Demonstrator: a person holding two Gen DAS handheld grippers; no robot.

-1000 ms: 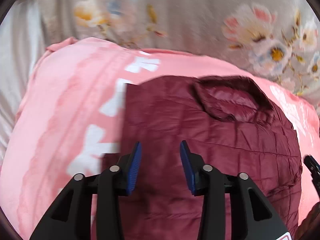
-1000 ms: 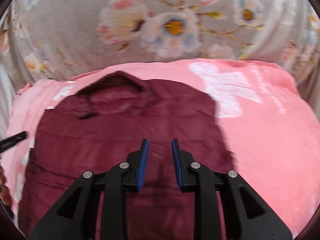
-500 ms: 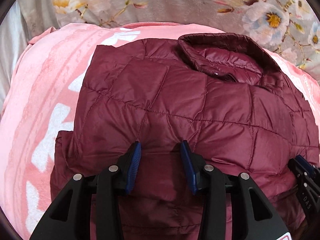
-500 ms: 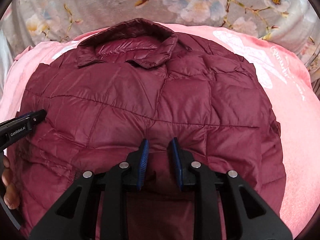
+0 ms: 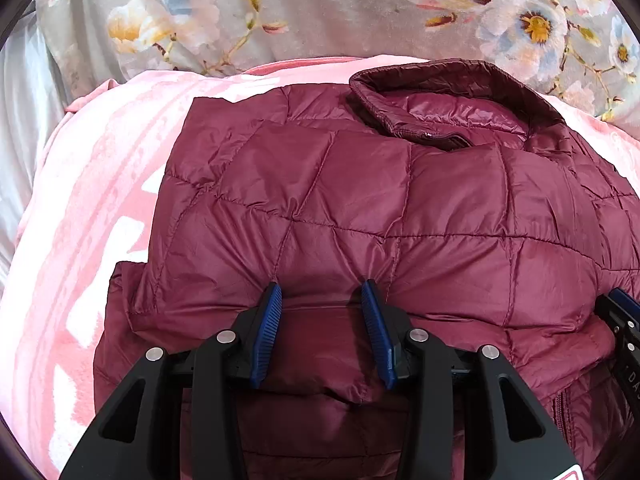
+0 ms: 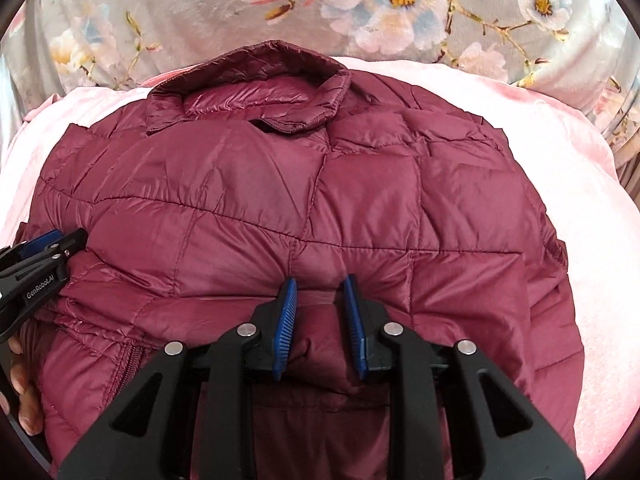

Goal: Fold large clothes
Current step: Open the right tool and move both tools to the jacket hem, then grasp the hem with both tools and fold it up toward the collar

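A maroon quilted puffer jacket (image 5: 360, 200) lies folded on a pink blanket (image 5: 92, 208), collar at the far end. It also fills the right wrist view (image 6: 300, 208). My left gripper (image 5: 322, 300) has its jaws apart, with the folded near edge of the jacket bunched between the blue pads. My right gripper (image 6: 318, 292) stands the same way, jaws less far apart, with jacket fabric between its pads. Each gripper shows at the edge of the other's view: the right one in the left wrist view (image 5: 622, 320), the left one in the right wrist view (image 6: 40, 256).
The pink blanket (image 6: 560, 184) lies over a grey floral bedspread (image 5: 340, 12), which rises behind the jacket (image 6: 280, 8). A hand (image 6: 20, 380) shows at the left edge of the right wrist view.
Both grippers have dropped down and forward over the jacket. They went from above it to pressing at its near folded edge. The jaw widths look about the same.
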